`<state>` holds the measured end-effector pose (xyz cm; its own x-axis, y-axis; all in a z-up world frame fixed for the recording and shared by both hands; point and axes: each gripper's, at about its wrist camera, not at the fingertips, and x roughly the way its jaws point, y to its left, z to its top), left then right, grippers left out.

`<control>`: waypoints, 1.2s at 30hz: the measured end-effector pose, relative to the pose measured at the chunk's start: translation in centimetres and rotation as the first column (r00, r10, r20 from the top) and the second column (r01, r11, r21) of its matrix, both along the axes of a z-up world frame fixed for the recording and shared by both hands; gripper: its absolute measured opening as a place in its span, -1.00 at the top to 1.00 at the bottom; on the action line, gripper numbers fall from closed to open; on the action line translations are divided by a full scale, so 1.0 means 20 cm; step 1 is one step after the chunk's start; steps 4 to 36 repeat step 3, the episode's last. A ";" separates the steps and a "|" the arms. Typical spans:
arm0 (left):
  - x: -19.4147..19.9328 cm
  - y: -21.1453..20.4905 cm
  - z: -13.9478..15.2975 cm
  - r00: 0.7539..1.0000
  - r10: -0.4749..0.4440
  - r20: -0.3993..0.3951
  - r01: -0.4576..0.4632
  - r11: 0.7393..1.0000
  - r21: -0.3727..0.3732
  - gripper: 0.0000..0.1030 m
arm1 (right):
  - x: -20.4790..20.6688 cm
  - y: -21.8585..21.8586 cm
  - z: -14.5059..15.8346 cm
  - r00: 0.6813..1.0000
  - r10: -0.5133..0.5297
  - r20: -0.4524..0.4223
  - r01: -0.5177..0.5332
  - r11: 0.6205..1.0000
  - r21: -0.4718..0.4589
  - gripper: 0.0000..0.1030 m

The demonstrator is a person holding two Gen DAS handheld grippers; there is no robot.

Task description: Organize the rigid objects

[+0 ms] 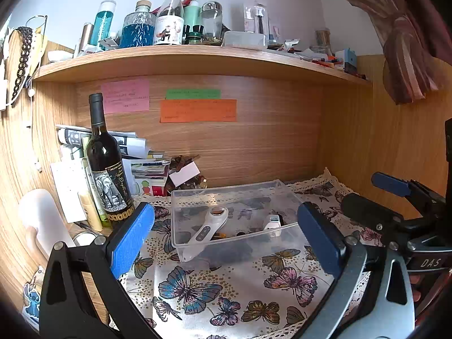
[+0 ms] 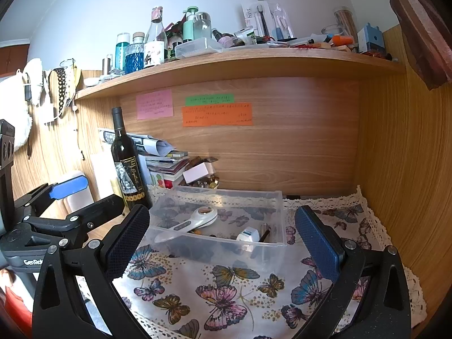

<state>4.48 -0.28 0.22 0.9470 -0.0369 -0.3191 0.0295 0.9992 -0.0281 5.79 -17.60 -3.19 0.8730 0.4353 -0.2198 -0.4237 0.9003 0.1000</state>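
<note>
Both jaws wide apart, empty.

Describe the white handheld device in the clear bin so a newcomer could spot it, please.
On the butterfly tablecloth stands a clear plastic bin. The white handheld device leans against its left wall, distinguished by its round head with a coppery disc.

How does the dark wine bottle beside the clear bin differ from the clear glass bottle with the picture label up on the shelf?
The dark wine bottle stands on the desk left of the clear plastic bin; the clear glass bottle stands on the shelf. The wine bottle's glass is nearly black, while the shelf bottle's is see-through. The wine bottle has a black label with an elephant and the shelf bottle a white one. Both stand upright.
</note>
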 end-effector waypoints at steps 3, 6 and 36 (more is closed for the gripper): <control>0.01 0.00 0.00 1.000 -0.006 -0.007 0.006 1.000 -0.007 -0.99 | 0.00 0.00 0.00 1.000 -0.001 0.000 0.001 1.000 0.001 -1.00; 0.01 0.00 0.00 1.000 -0.006 -0.007 0.006 1.000 -0.007 -0.99 | 0.00 0.00 0.00 1.000 -0.001 0.000 0.001 1.000 0.001 -1.00; 0.01 0.00 0.00 1.000 -0.006 -0.007 0.006 1.000 -0.007 -0.99 | 0.00 0.00 0.00 1.000 -0.001 0.000 0.001 1.000 0.001 -1.00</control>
